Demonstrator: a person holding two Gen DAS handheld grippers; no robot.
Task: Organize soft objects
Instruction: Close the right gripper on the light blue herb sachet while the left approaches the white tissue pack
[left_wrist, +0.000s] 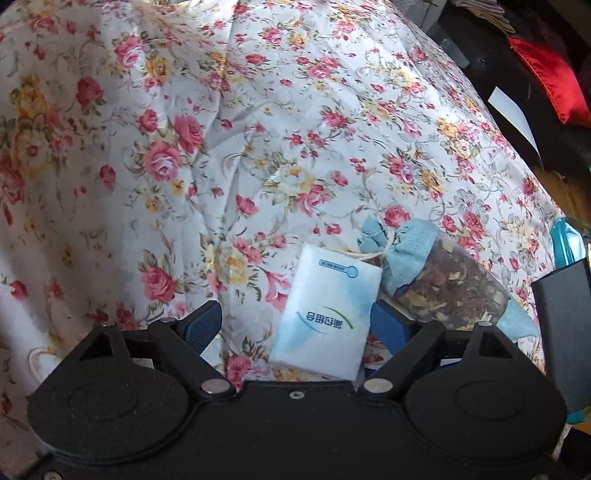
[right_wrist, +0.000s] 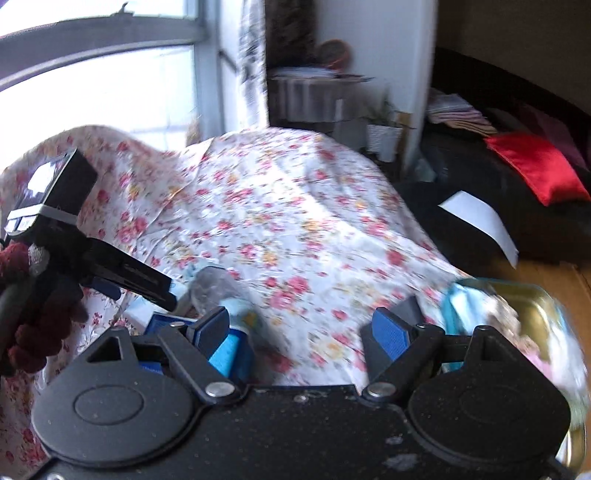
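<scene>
**Open tools, loose targets**

At lower centre of the left wrist view, the left tool (left_wrist: 293, 321) stands open over the tissue pack (left_wrist: 325, 314), pads clear of it; the pack lies flat on the floral cloth (left_wrist: 221, 147). Closing off-centre could pinch cloth with it or skid it aside. Just right, touching the pack, the potpourri sachet (left_wrist: 439, 280) could be nudged. In the right wrist view, the right tool (right_wrist: 301, 328) is open and empty, blurred; lower right sits the tin (right_wrist: 543, 314), which a hasty swing might clip.
</scene>
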